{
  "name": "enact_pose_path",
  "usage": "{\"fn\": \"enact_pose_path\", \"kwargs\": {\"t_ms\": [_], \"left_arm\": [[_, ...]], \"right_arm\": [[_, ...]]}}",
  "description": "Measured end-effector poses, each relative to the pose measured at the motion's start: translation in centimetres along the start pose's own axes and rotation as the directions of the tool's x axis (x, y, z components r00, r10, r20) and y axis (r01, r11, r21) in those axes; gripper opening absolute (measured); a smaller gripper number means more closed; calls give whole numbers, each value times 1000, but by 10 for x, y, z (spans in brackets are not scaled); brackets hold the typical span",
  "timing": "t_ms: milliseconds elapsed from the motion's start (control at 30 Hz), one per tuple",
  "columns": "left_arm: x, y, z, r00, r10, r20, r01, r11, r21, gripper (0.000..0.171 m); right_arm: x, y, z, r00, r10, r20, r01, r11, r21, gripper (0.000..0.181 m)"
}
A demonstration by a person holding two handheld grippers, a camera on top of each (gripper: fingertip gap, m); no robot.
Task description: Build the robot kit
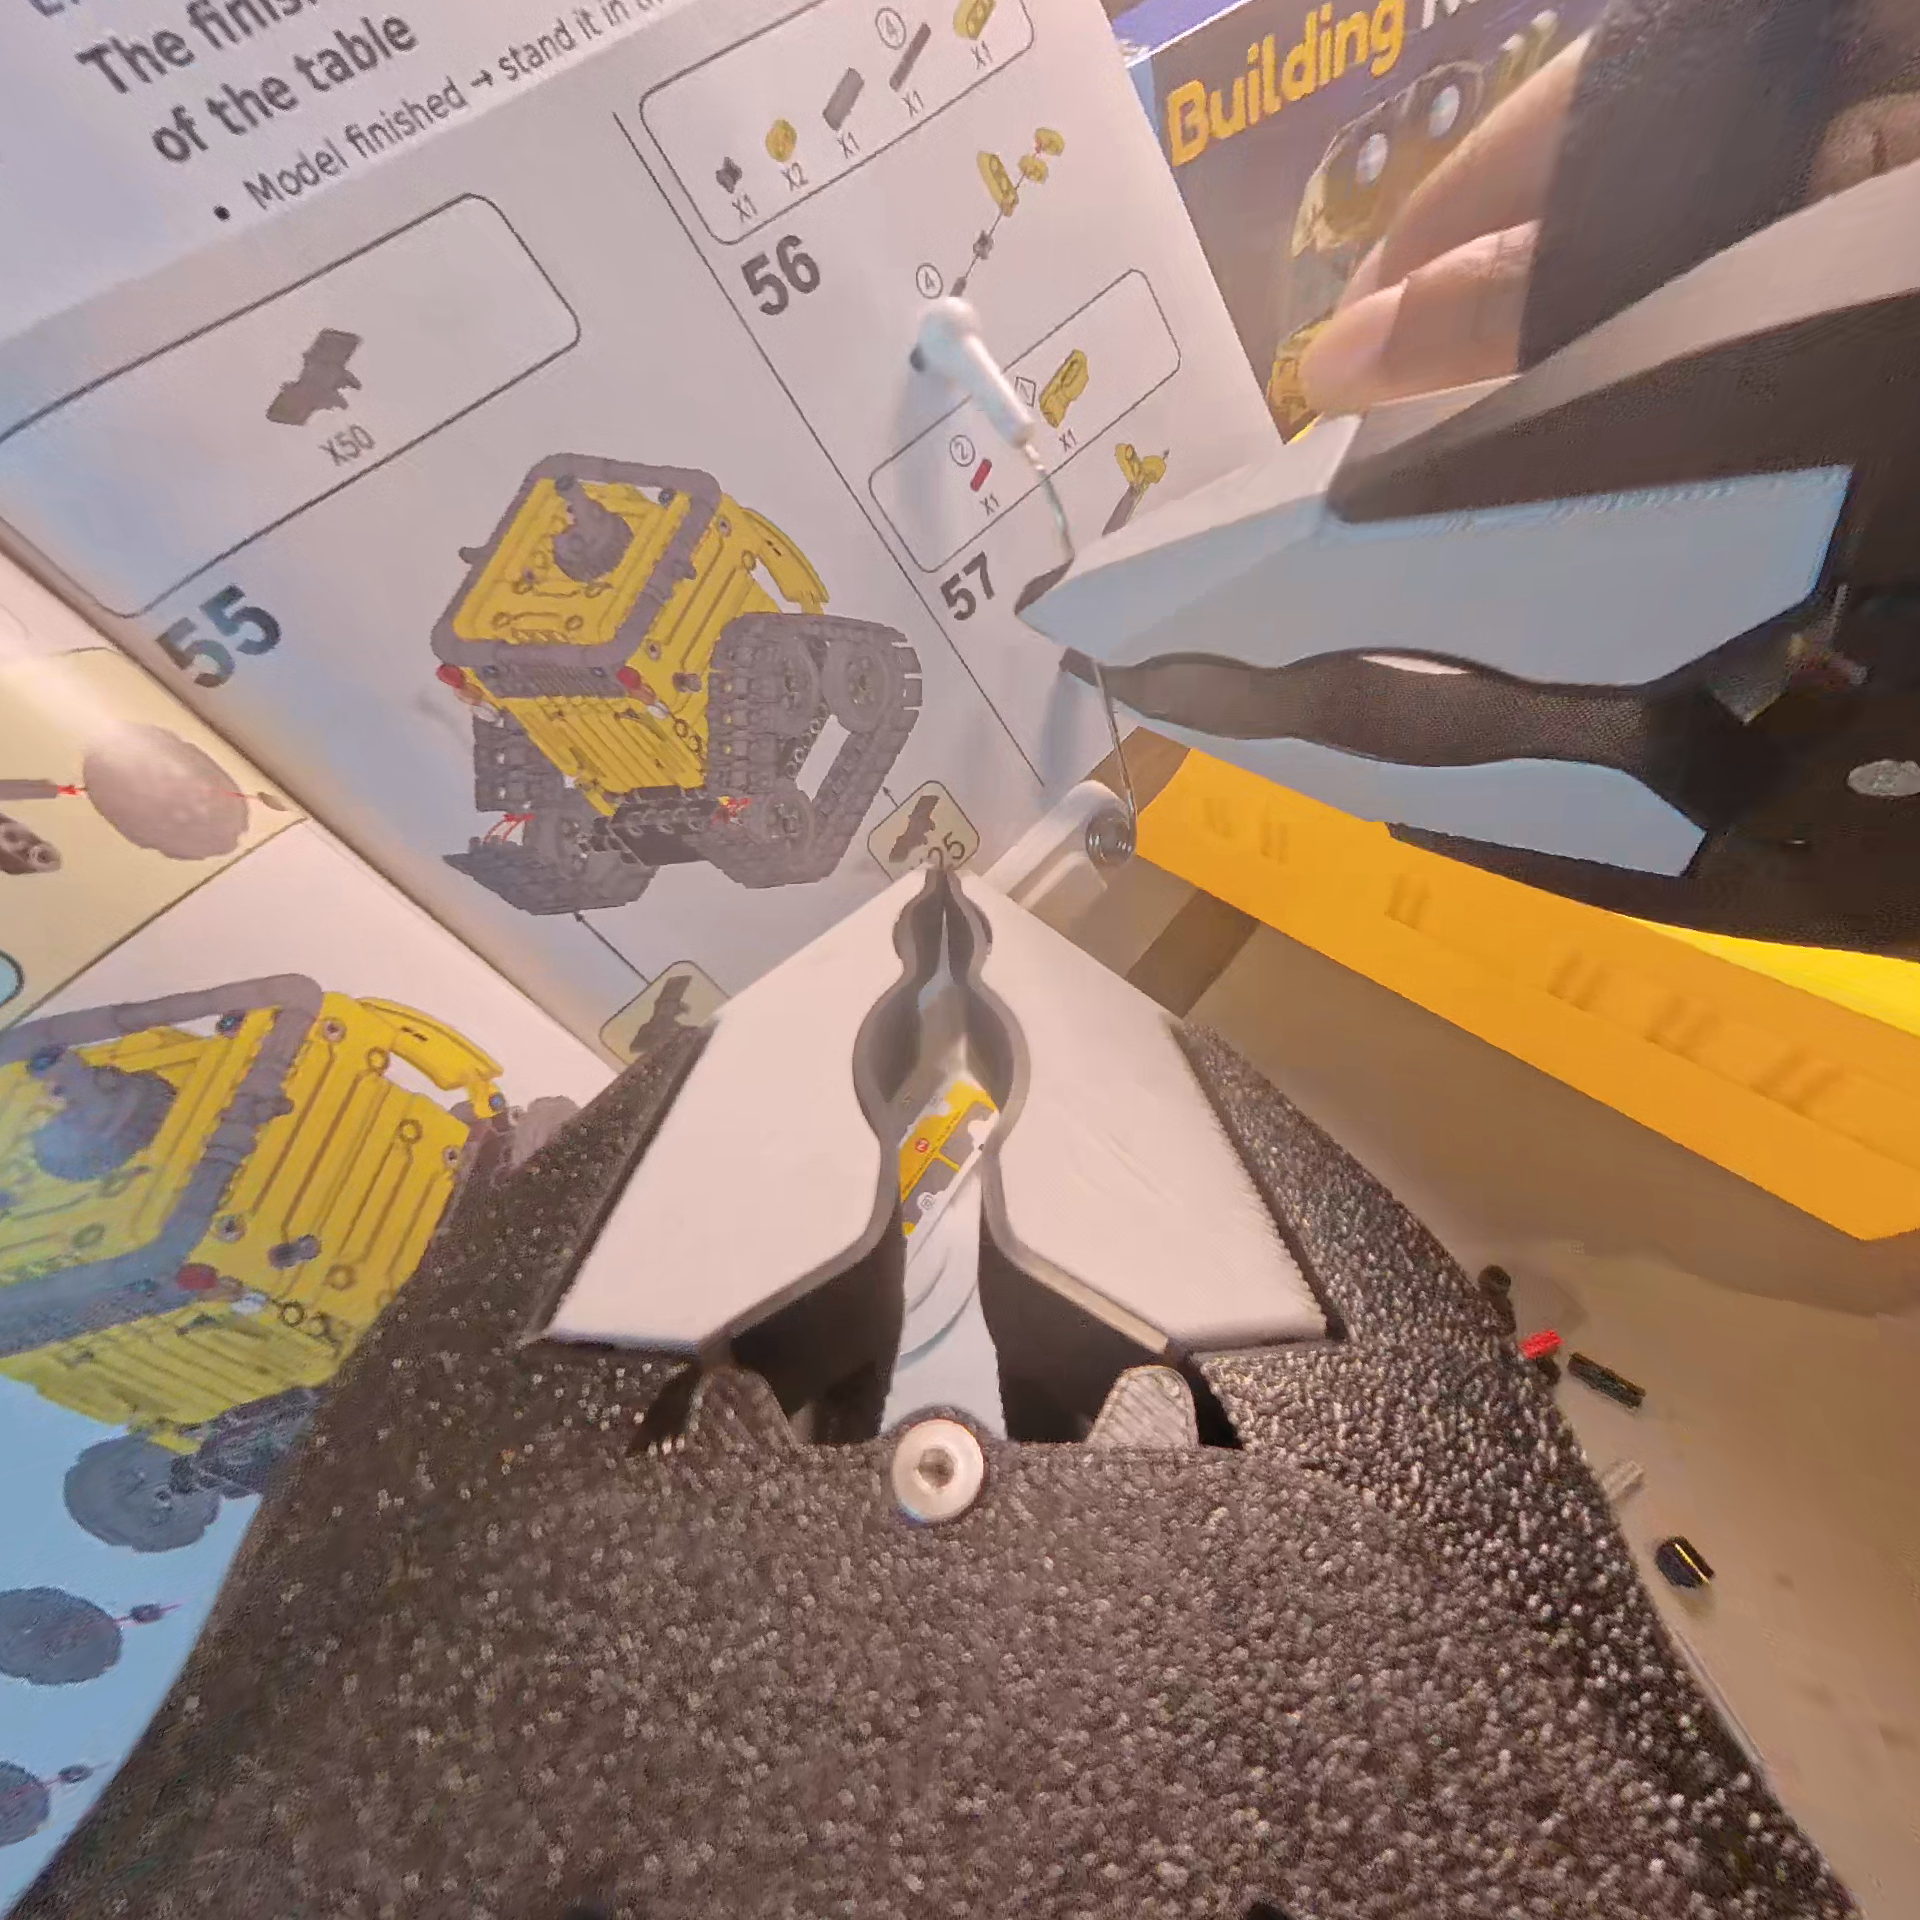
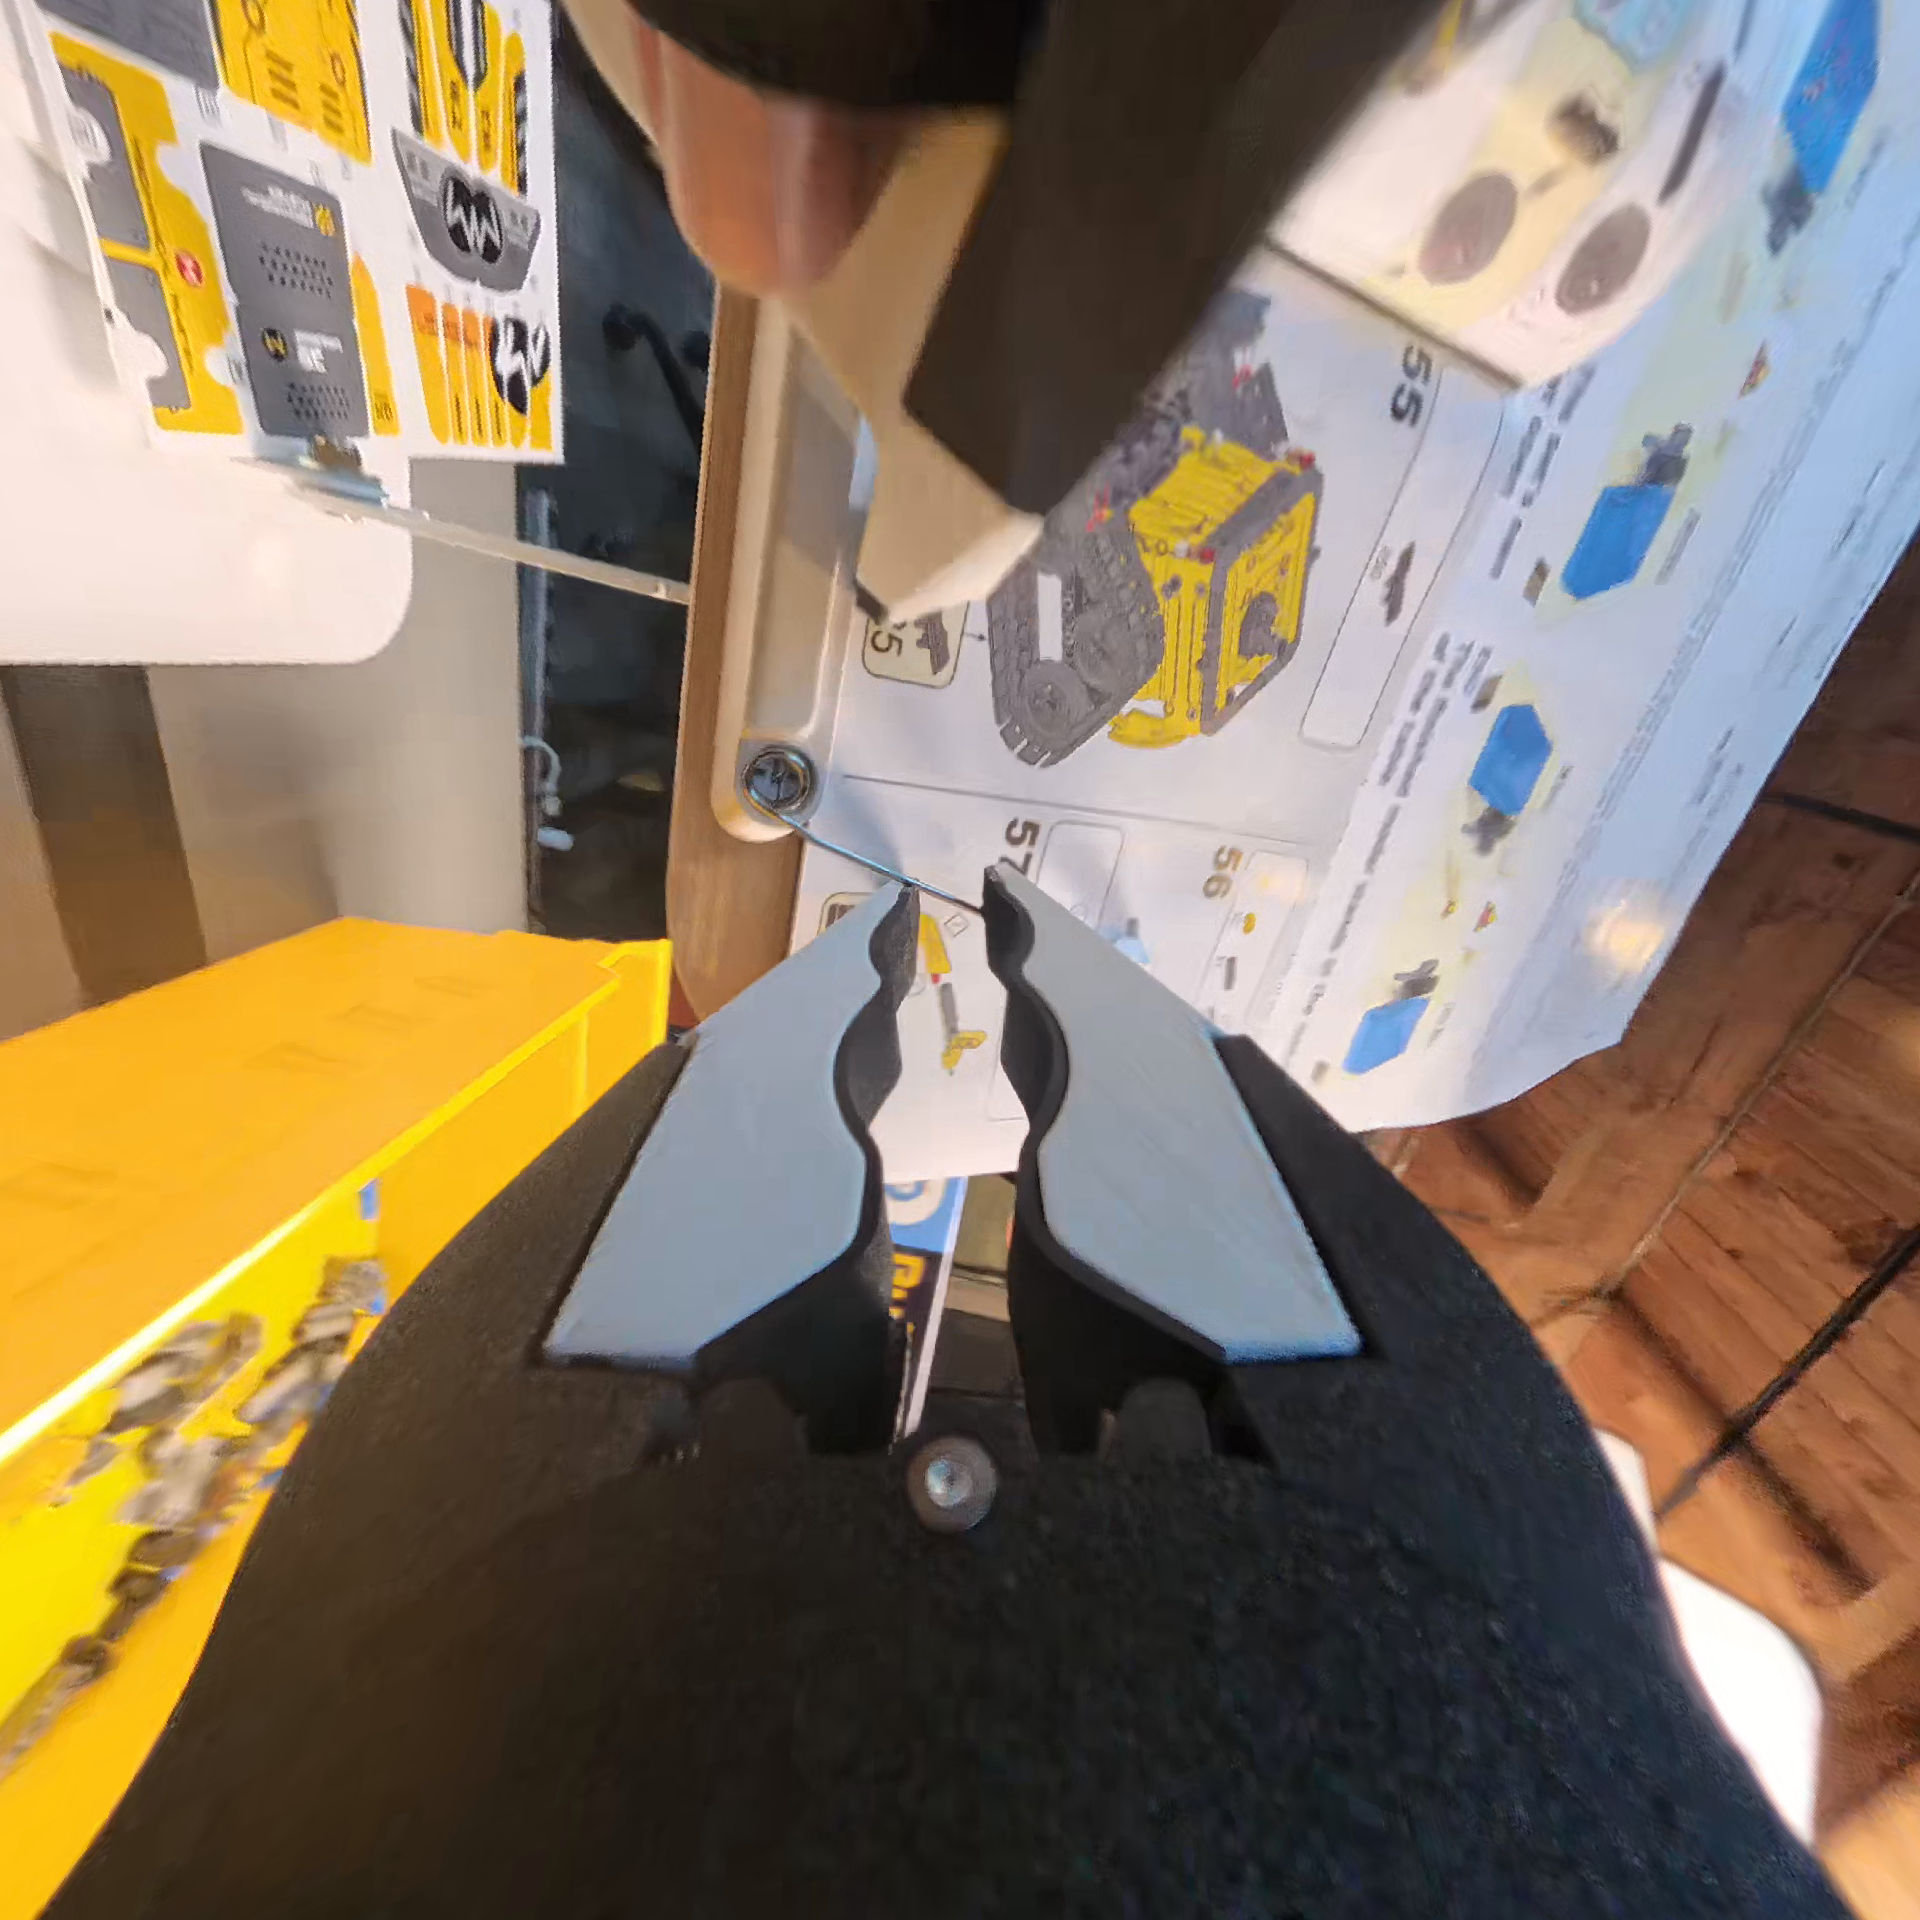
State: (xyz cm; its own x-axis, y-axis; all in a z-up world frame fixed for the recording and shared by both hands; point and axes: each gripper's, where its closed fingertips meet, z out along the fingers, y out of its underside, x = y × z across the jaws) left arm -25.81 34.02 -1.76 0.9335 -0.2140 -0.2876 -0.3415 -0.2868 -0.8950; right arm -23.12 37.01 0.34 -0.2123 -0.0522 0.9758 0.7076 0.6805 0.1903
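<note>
Printed instruction sheet (image 1: pixel 644 343) with yellow vehicle drawings lies against a pale wooden board (image 2: pixel 717 623), pinned by a thin wire arm (image 2: pixel 862 852). My left gripper (image 1: pixel 943 888) is closed at the sheet's edge; whether it pinches paper, I cannot tell. My right gripper (image 2: pixel 948 899), slightly parted and empty, straddles the wire beside a yellow plastic bin (image 2: pixel 260 1039).

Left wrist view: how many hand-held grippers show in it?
2. The left hand-held gripper fills the bottom centre, tips shut, over the instruction sheet. The right hand-held gripper comes in from the upper right, tips slightly apart at a thin wire.
</note>
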Motion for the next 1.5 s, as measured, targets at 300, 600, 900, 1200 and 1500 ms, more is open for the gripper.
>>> {"fn": "enact_pose_path", "kwargs": {"t_ms": [300, 600, 900, 1200, 1500], "left_arm": [[-70, 15, -66, 974, -195, 115, 174, 970, 169, 0], [-87, 40, -66, 979, -122, 165, 109, 990, 85, 0], [-84, 39, -71, 980, -99, 174, 86, 993, 81, 0], [-81, 30, -102, 969, -162, 185, 129, 975, 181, 4], [-49, 23, -145, 946, -281, 165, 208, 910, 358, 15]], "right_arm": [[-10, 25, -22, 754, 648, 110, -656, 751, 76, 25], [-18, 43, 6, 634, 757, 157, -771, 636, 47, 22], [-17, 48, 3, 558, 807, 193, -826, 563, 32, 24], [15, 23, -73, 113, 916, 385, -988, 63, 140, 33], [14, -15, -129, -44, 870, 491, -962, -170, 213, 40]]}}
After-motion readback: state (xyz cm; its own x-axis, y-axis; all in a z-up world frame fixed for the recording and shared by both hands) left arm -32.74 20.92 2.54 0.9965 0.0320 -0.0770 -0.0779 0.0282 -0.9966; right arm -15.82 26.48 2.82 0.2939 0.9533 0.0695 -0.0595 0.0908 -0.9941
